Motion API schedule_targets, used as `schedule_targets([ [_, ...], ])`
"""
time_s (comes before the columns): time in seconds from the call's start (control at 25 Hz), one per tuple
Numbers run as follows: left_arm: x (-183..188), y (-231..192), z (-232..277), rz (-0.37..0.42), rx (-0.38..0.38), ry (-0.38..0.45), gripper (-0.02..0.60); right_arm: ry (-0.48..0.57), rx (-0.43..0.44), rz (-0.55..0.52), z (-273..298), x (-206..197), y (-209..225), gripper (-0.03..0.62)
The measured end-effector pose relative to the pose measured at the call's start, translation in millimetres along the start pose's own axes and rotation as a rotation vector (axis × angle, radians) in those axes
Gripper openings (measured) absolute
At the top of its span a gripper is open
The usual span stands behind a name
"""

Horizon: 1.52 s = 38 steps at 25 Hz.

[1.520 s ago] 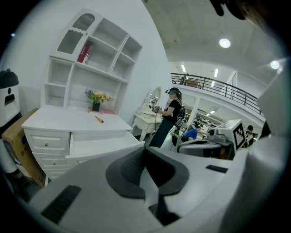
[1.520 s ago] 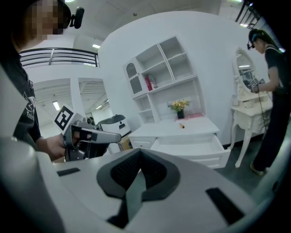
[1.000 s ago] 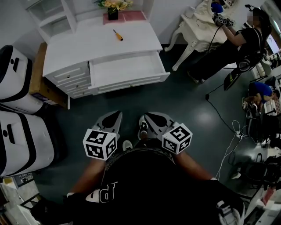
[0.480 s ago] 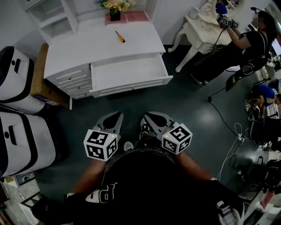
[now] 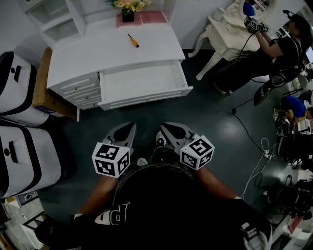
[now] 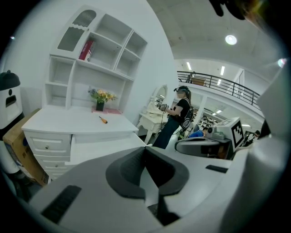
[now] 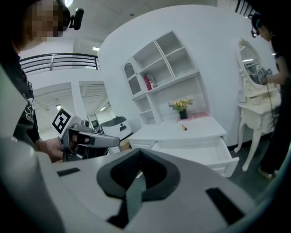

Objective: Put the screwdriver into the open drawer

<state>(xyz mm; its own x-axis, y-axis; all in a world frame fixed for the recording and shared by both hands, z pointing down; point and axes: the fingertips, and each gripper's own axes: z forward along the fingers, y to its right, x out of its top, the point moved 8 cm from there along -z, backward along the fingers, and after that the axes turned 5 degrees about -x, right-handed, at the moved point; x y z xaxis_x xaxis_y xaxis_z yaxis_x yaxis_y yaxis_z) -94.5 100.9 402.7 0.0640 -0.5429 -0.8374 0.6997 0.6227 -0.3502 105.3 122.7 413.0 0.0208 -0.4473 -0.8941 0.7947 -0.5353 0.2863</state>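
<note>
A small screwdriver [image 5: 132, 40] with an orange handle lies on top of the white desk [image 5: 88, 51], near its back. The desk's top drawer [image 5: 142, 82] stands pulled out and looks empty. My left gripper [image 5: 125, 131] and right gripper [image 5: 167, 130] are side by side close to my body, over the dark floor and well short of the drawer. Both are shut with nothing in them. The left gripper view shows the screwdriver [image 6: 103, 119] far ahead. In the right gripper view the screwdriver [image 7: 184, 127] lies above the open drawer [image 7: 195, 152].
Two white rounded machines [image 5: 19, 88] [image 5: 27, 156] and a cardboard box [image 5: 45, 93] stand left of the desk. A vase of flowers [image 5: 128, 10] sits at the desk's back. At right are a white dressing table [image 5: 222, 27], a person [image 5: 283, 46] and floor cables [image 5: 254, 151].
The desk and drawer have drawn slightly nearer in the head view. Both grippers keep the same shut pose in front of my body.
</note>
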Motion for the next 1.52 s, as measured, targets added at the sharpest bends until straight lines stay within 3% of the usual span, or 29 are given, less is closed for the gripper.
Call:
schedule_targets([
  [0.72, 36, -25, 62, -0.022, 0.037, -0.003, 0.011, -0.016, 0.036, 0.004, 40, 31, 66, 0.009],
  [1.52, 102, -37, 141, -0.053, 0.151, 0.012, 0.011, -0.036, 0.165, 0.016, 90, 84, 170, 0.009],
])
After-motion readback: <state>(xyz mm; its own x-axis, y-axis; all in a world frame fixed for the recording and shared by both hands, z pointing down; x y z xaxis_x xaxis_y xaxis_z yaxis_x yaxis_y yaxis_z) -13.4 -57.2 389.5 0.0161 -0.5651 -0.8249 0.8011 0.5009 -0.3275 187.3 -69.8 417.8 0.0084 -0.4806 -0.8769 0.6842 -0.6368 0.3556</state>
